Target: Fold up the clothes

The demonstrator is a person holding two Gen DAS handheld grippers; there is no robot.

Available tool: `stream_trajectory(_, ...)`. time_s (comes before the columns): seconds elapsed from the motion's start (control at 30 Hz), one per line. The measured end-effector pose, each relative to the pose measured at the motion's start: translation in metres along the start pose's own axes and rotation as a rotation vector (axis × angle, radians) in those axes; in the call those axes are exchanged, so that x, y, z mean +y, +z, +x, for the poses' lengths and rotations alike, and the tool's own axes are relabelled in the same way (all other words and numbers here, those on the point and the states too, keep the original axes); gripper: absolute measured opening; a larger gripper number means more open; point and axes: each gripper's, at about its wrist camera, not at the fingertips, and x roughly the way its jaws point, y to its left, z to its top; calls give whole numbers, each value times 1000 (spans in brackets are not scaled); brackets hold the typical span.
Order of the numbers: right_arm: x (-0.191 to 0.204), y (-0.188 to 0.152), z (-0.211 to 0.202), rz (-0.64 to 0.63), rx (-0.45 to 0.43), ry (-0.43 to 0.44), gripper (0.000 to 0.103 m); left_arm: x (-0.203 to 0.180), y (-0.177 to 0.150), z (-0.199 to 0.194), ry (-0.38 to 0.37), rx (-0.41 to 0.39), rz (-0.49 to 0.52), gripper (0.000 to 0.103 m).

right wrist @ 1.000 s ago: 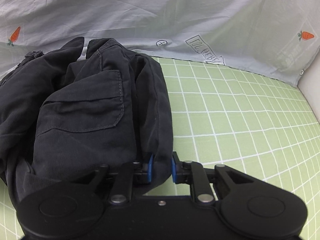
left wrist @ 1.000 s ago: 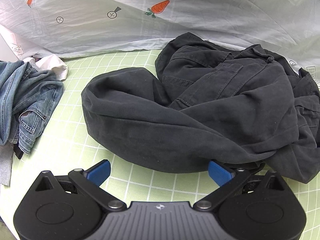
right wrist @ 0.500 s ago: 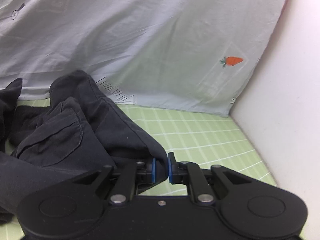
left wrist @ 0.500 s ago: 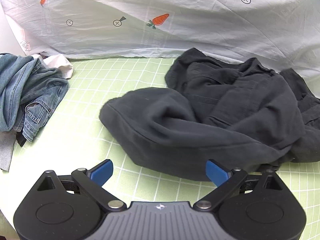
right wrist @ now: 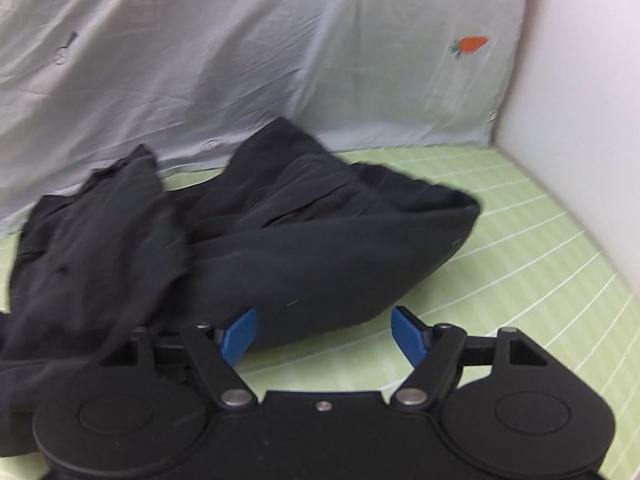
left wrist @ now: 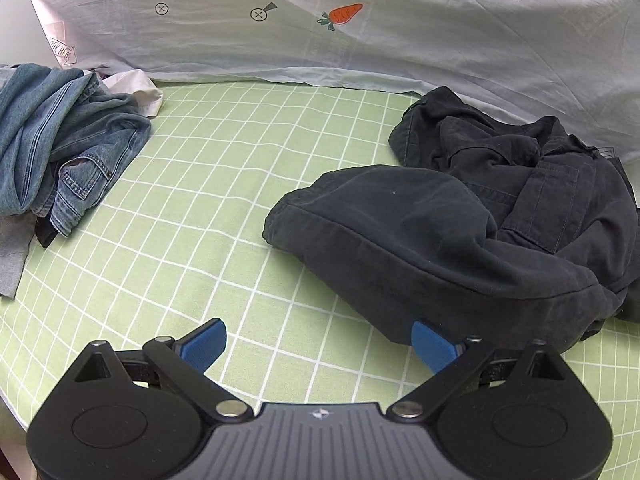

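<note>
Crumpled black trousers (left wrist: 460,232) lie on the green checked sheet (left wrist: 224,200), right of centre in the left wrist view. My left gripper (left wrist: 320,344) is open and empty, its right fingertip just beside the trousers' near hem. In the right wrist view the black trousers (right wrist: 280,248) lie in a heap in front of my right gripper (right wrist: 324,332), which is open, with the cloth's edge between the blue fingertips but not clamped. The right wrist view is motion-blurred.
A pile of blue denim (left wrist: 60,140) with white and grey cloth lies at the left edge. A pale carrot-print sheet (left wrist: 360,20) hangs along the back. A white wall (right wrist: 580,140) bounds the right side.
My right gripper has opened and let go of the black trousers, which dropped onto the sheet. The trousers have shifted right in the left wrist view. The left gripper stays open.
</note>
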Motion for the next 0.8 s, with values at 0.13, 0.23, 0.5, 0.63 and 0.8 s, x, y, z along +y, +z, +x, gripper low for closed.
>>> stream_trajectory(0.13, 56, -21, -16, 11, 50, 210, 75, 4, -4, -5, 5, -5, 19, 99)
stream_trajectory(0.23, 82, -22, -23, 44, 61, 289, 79, 13, -9, -6, 1, -2, 13, 99)
stream_trajectory(0.5, 107, -44, 0, 341, 346, 352, 86, 36, -13, -1, -14, 20, -28, 99)
stream_trajectory(0.63, 105, -58, 12, 370, 388, 419, 38, 40, -13, -7, -16, -3, -23, 99)
stream_trajectory(0.8, 93, -54, -11, 143, 250, 333, 12, 44, -19, -13, -35, -8, -38, 98)
